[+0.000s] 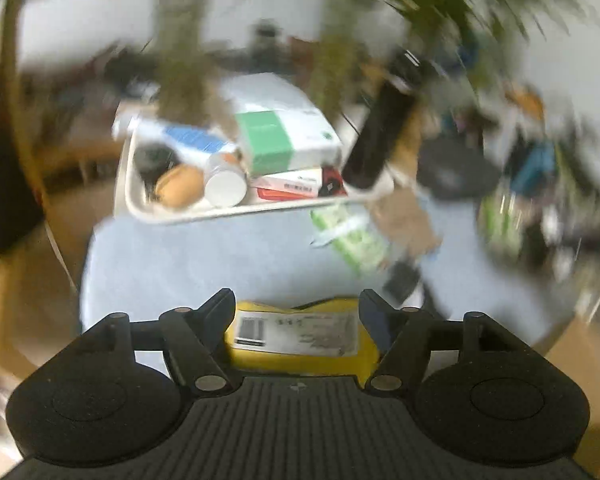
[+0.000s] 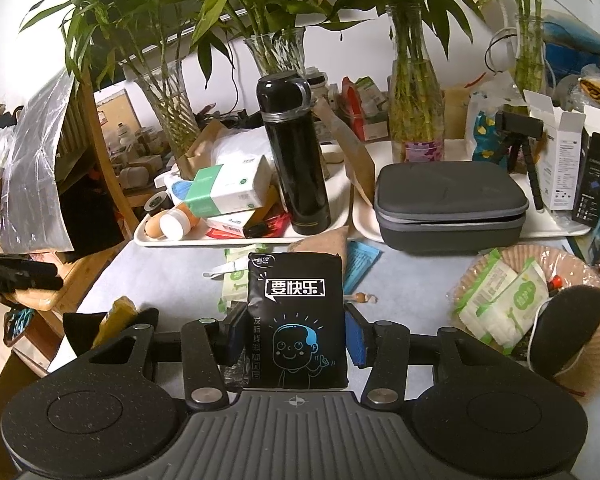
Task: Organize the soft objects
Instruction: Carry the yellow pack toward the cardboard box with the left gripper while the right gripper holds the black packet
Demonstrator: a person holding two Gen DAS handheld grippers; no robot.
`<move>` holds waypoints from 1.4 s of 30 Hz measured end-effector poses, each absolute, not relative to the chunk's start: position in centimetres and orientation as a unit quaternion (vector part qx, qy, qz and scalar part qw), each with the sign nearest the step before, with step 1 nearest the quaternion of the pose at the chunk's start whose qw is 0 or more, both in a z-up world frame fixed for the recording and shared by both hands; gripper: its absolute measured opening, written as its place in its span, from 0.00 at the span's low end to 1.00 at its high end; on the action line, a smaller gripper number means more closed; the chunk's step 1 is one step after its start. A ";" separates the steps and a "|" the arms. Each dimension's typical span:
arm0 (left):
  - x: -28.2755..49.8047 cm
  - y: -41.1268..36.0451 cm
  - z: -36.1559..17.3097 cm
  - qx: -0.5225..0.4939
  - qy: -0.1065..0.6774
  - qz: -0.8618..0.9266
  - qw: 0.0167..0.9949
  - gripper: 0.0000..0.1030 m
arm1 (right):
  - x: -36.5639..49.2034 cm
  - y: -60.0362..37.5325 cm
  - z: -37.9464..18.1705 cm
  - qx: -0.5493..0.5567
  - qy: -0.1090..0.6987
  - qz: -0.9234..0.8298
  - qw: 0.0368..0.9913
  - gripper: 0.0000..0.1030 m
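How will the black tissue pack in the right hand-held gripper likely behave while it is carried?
The black tissue pack probably gives under squeeze: it is a soft film-wrapped packet. Its glossy wrapper may slide a little against the fingers. It stands upright in the right hand-held gripper, gripped near its lower half, so the top might lean if swung.

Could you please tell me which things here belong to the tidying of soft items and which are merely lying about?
Job in hand:
black tissue pack in right claw
yellow pack in left claw
green wipe packs
woven basket

Lying about:
black flask
grey case
plant vases
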State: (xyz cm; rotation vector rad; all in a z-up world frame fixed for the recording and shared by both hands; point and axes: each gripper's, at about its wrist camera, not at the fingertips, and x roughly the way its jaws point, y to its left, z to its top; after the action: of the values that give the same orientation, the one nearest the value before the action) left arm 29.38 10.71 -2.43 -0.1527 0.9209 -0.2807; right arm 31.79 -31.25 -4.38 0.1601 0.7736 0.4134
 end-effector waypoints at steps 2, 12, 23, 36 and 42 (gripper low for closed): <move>30.0 11.6 -2.8 -0.120 0.449 -0.125 0.877 0.66 | 31.8 -31.2 -4.4 0.079 0.374 0.200 0.902 0.50; 32.3 12.1 -9.6 -0.183 0.581 -0.092 0.788 0.66 | 31.9 -30.7 -4.6 0.069 0.379 0.201 0.901 0.50; 30.9 15.2 -12.4 -0.314 0.573 -0.059 0.755 0.85 | 31.9 -31.0 -4.6 0.070 0.378 0.198 0.902 0.50; 32.5 15.3 -16.2 -0.411 0.605 0.042 0.681 1.00 | 32.0 -30.7 -4.7 0.064 0.380 0.198 0.901 0.50; 31.5 15.9 -15.3 -0.424 0.586 0.040 0.689 0.58 | 31.9 -31.0 -4.5 0.068 0.377 0.198 0.902 0.50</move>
State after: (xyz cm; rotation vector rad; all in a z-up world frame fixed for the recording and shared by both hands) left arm 31.49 15.94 -15.34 -0.9487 1.3102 0.0899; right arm 31.94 -30.99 -4.52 0.1401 0.7793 0.4100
